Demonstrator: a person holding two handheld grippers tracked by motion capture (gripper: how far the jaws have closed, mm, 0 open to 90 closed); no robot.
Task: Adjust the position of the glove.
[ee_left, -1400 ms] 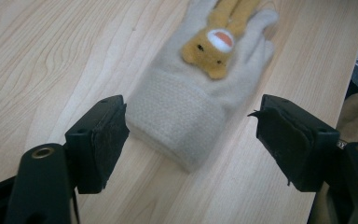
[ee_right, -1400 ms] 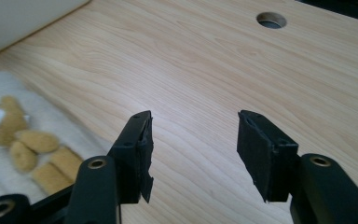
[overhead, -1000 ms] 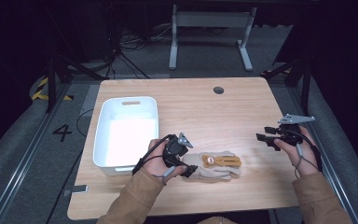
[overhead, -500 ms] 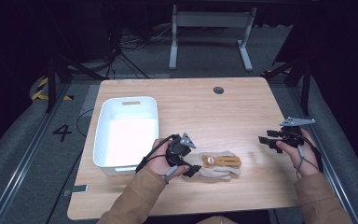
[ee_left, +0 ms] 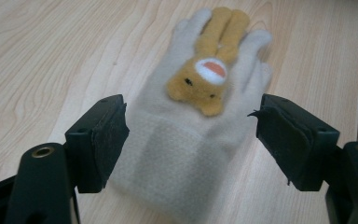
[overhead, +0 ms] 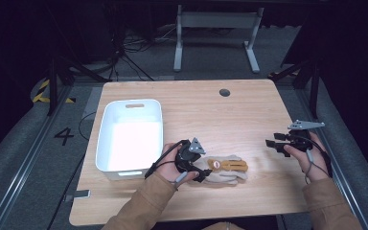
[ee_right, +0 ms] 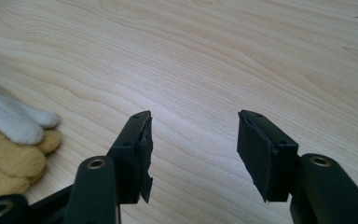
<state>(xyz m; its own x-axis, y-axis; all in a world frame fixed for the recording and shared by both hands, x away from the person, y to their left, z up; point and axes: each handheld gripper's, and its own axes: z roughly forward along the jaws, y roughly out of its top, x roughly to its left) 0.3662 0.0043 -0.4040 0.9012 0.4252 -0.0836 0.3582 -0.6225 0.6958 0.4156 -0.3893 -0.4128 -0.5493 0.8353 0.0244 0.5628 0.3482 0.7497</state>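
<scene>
A beige fleece glove (overhead: 226, 173) with a tan plush bear on its back lies flat on the wooden table (overhead: 206, 115), fingers pointing right. My left gripper (overhead: 200, 173) is open at the glove's cuff end; in the left gripper view its jaws stand on either side of the glove's cuff (ee_left: 186, 154), apart from it. The bear's face (ee_left: 204, 77) lies just beyond them. My right gripper (overhead: 274, 145) is open near the table's right edge, and its own view shows bare wood between its jaws and the glove's fingertips (ee_right: 16, 140) at the left.
A white plastic bin (overhead: 130, 134), with nothing in it, stands on the table's left half beside my left hand. A round cable hole (overhead: 224, 92) sits near the far edge. Dark floor and a metal stand lie beyond the table.
My right gripper has dropped lower and drawn a little toward the near edge. The left gripper and the glove have stayed where they were.
</scene>
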